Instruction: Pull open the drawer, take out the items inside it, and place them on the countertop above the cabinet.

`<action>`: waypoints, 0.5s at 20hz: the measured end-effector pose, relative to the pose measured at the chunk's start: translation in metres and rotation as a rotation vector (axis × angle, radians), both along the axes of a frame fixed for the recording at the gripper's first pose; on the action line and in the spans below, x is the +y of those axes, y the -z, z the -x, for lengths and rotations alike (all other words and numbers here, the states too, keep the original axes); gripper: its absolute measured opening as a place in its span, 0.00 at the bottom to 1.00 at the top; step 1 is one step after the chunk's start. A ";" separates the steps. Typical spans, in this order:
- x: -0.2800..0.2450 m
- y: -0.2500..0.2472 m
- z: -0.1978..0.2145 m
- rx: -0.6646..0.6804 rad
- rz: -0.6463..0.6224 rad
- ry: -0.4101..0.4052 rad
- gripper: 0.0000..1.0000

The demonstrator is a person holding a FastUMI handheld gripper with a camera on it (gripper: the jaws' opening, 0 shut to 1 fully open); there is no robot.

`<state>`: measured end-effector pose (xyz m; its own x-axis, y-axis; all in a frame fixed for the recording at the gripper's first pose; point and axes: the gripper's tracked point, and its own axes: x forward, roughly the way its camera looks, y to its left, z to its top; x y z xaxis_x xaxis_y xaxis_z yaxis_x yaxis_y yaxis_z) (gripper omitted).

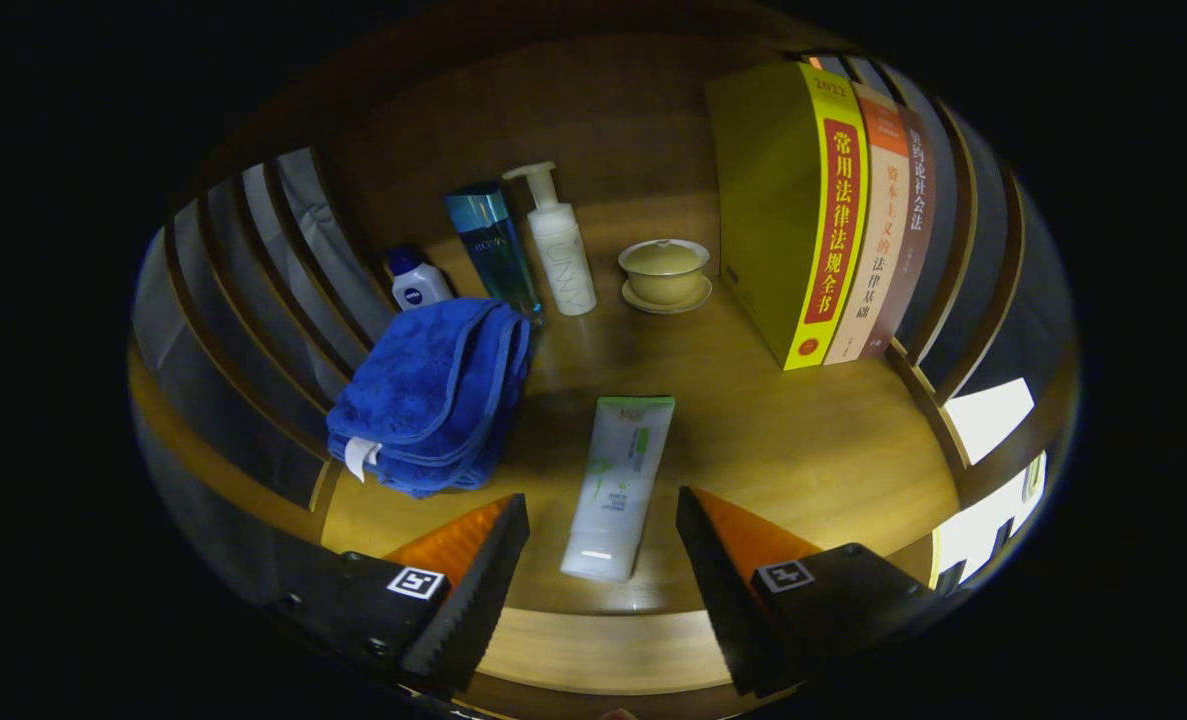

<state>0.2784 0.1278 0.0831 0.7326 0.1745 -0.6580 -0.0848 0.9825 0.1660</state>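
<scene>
Hovering open and empty, the claw (601,560) straddles a white tube (620,485) lying low centre on the bench (803,450), neither finger touching it. A blue towel (433,395) sits centre-left. These look already unloaded, though the drawer's contents can't be judged. Behind: three bottles (493,250), one lidded cup (664,270), three books (833,210) upper right.

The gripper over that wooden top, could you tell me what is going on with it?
A hand-held gripper hangs open over the wooden countertop, gripping nothing. A white tube lies flat between its fingers. To one side sits a folded blue towel; beyond stand bottles, a lidded cup and upright books.
</scene>
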 end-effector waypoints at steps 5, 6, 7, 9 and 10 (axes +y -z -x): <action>-0.001 -0.018 0.036 -0.078 -0.003 -0.027 0.99; 0.001 -0.021 0.044 -0.094 -0.018 -0.029 0.99; -0.001 -0.022 0.054 -0.107 -0.011 -0.032 0.99; -0.009 -0.024 0.071 -0.153 0.002 -0.028 0.99; -0.010 -0.025 0.080 -0.165 -0.010 -0.022 0.99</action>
